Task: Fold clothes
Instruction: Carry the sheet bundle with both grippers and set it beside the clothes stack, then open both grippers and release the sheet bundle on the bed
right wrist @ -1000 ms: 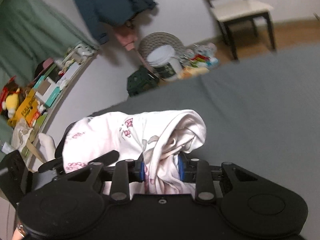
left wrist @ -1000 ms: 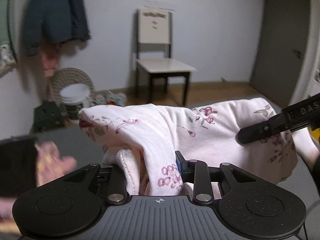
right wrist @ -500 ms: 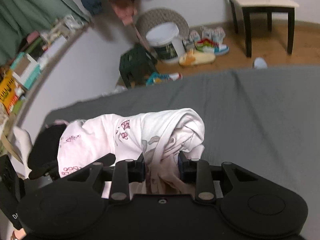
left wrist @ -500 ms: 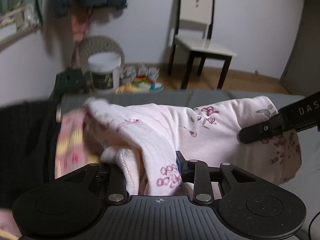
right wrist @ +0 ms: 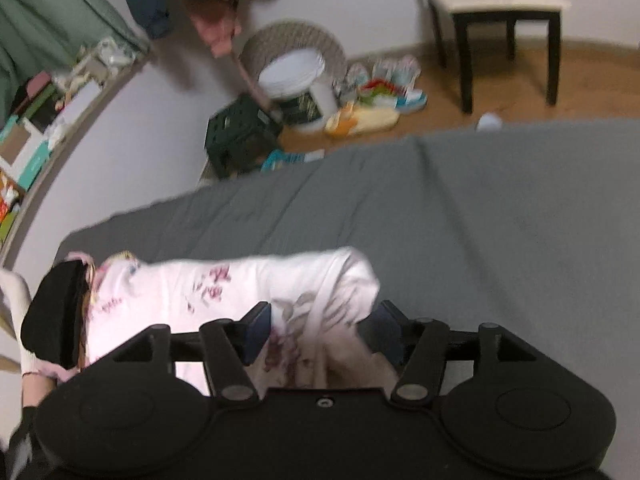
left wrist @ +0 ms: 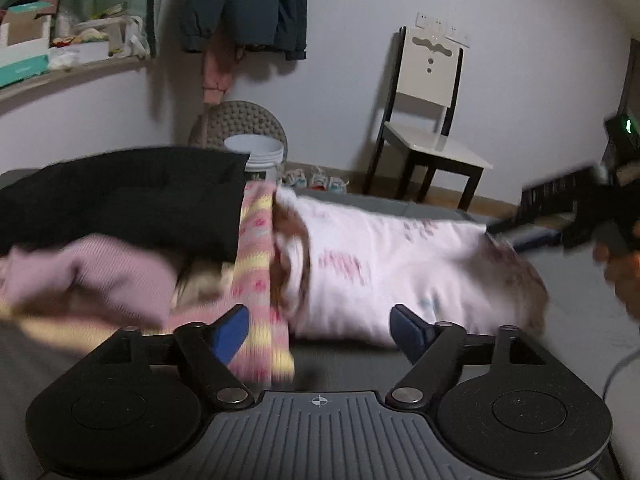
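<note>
Left wrist view, nearest first: left gripper (left wrist: 319,330) has its jaws spread wide, blue pads apart, nothing between them. It hovers over the grey bed cover (left wrist: 576,312). Just beyond the pads lies the white floral garment (left wrist: 400,268), bundled lengthwise on the cover; image is motion-blurred. Touching its left end is a pink-and-yellow striped cloth (left wrist: 260,280), one end hanging close to the left pad. Left of that, a mauve knit piece (left wrist: 96,276), and behind both a black garment (left wrist: 124,196). At the right edge, the right gripper (left wrist: 504,227) shows blurred at the far end of the floral garment, with part of a hand (left wrist: 620,280) holding it.

Right wrist view, nearest first: right gripper (right wrist: 320,330) has its fingers parted to a medium gap. The bunched end of the white floral garment (right wrist: 224,292) sits between the pads; whether the pads still press the fabric cannot be told, since the gap looks wider than the cloth. Garment runs toward the left edge of the bed cover (right wrist: 500,216), ending by the black garment (right wrist: 56,316).

Farther back: white bucket (right wrist: 296,76) against a woven basket (right wrist: 296,38), green crate (right wrist: 240,132), shoes (right wrist: 384,80) on the wooden floor, chair (left wrist: 430,120) by the wall, dark jacket (left wrist: 244,4) hanging above.
</note>
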`<state>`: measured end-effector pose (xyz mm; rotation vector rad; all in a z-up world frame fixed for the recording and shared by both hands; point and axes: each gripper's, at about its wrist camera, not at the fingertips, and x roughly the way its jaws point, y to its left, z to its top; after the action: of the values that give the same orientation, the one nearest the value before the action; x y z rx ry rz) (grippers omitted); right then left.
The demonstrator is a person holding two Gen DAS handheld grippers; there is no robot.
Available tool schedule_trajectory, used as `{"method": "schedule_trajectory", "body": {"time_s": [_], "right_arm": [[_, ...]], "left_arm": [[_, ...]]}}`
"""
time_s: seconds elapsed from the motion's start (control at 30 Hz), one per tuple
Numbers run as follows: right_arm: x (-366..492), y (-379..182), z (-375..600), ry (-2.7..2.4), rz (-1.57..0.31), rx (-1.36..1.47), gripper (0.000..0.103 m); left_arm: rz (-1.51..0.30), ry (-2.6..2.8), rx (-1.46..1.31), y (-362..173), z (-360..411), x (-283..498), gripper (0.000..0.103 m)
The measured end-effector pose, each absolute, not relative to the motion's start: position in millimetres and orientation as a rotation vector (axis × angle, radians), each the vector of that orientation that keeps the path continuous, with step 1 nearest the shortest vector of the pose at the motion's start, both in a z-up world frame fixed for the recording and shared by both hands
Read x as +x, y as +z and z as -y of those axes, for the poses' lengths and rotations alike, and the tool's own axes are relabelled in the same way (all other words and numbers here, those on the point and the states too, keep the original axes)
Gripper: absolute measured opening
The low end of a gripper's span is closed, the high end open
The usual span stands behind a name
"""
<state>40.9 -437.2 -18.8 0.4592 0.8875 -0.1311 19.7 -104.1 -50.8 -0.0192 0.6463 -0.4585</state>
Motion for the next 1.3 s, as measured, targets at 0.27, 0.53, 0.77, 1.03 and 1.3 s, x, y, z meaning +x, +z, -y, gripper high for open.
{"method": "schedule_trajectory", "body": {"time_s": [0.27, 0.53, 0.77, 1.03, 1.3], "right_arm": [[30, 4, 310, 0.129, -0.655, -0.007, 0.084], [80, -62, 249, 0.130, -0.860, -0.046, 0.084], [61, -61, 246, 0.059, -0.787, -0.033, 0.086], [18, -60, 309, -0.121, -0.772, 0.192, 0.089], [26, -76, 289, -0.174, -0.868, 0.095, 0.103]], "left_arm": [[-0.701, -0.453, -0.012, -61, 104, -1, 0.080], [-0.743, -0.417, -0.047, -65, 83, -7, 0.080], [-0.765, -0.453, -0.081, -64, 79, -7, 0.080], [-0.735, -0.462, -0.113, -59, 76, -14, 0.080], [-0.708, -0.447, -0.117, -64, 74, -17, 0.080]]}}
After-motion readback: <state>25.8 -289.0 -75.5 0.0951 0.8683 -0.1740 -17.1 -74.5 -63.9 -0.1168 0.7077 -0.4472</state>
